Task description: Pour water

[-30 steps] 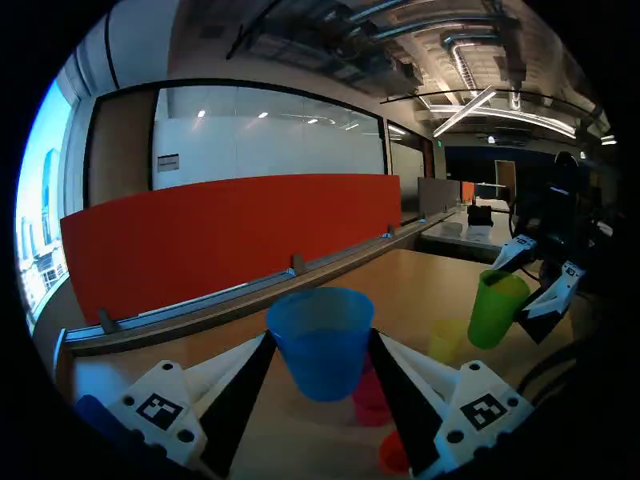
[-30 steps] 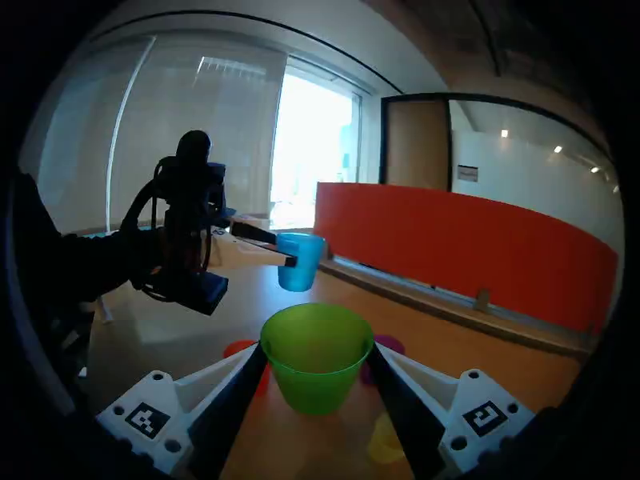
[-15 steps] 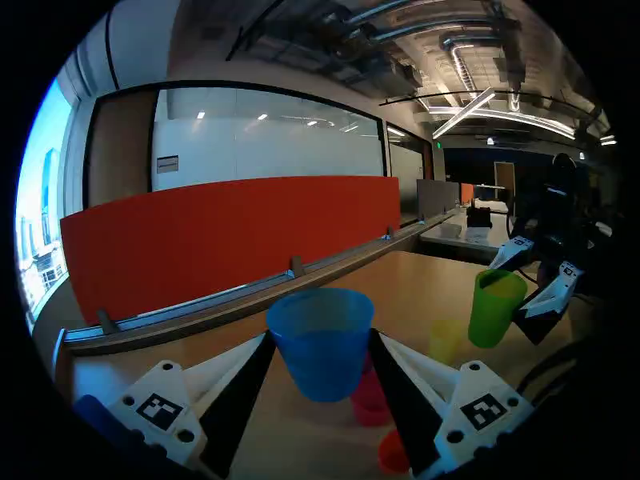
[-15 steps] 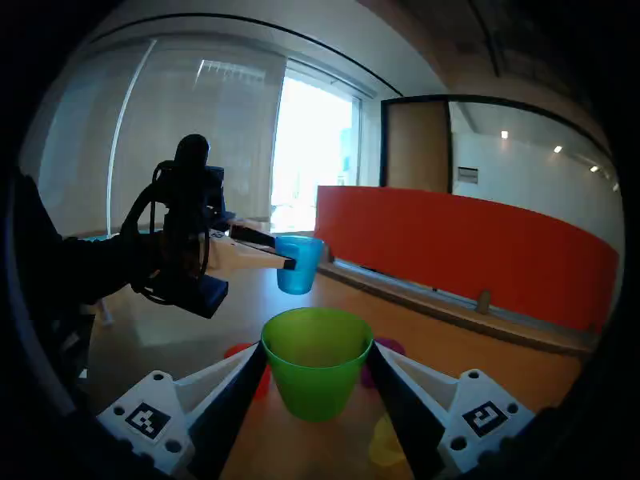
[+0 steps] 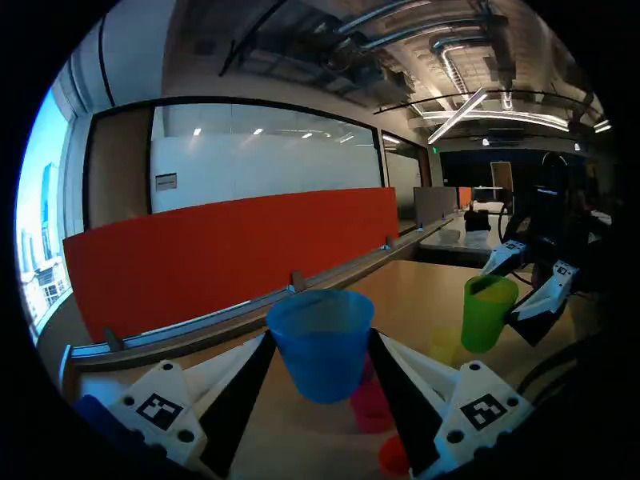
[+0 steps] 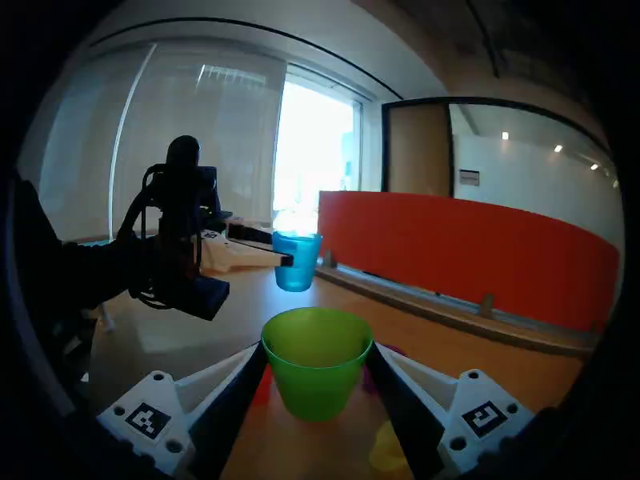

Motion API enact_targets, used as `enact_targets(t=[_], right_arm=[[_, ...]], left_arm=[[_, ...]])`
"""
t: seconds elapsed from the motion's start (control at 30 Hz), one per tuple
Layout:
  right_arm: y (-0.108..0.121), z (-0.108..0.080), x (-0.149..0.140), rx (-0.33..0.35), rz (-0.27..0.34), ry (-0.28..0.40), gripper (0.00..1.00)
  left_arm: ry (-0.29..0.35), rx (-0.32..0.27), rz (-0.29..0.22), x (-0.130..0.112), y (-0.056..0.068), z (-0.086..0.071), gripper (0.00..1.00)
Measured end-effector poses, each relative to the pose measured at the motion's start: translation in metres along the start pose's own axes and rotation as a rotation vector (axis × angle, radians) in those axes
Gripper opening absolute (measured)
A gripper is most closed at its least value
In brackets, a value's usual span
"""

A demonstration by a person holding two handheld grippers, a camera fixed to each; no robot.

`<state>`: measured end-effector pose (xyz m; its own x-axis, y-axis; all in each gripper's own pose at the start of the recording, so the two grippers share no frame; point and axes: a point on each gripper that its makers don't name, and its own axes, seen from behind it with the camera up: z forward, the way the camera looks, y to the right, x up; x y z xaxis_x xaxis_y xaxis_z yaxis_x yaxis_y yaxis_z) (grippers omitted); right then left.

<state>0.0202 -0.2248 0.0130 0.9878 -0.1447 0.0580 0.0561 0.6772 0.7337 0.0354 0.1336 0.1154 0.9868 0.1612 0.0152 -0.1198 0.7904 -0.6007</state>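
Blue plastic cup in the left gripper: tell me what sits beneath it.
A pink plastic cup stands on the wooden table below, partly covered by the blue plastic cup.

left gripper view: low over table [image 5: 416,288], facing partition [image 5: 232,248] | right gripper view: facing window [image 6: 316,152] | shared: partition, table

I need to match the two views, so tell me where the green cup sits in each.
Left gripper view: the green cup is at the right, mid-height, held in the right gripper, to the right of the blue cup.
Right gripper view: the green cup is at bottom centre, between the right gripper's own fingers.
Shared landmark: the orange partition, behind the cups in both.
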Motion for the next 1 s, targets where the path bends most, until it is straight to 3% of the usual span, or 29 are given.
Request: enact_targets(t=[0.43, 1.0], right_arm=[[-0.009, 0.009, 0.004, 0.027, -0.009, 0.007, 0.91], [-0.016, 0.024, 0.01, 0.062, -0.019, 0.01, 0.9]], left_arm=[[0.013, 0.019, 0.161, 0.02, 0.009, -0.008, 0.84], [0.022, 0.036, 0.269, 0.038, 0.012, -0.009, 0.84]])
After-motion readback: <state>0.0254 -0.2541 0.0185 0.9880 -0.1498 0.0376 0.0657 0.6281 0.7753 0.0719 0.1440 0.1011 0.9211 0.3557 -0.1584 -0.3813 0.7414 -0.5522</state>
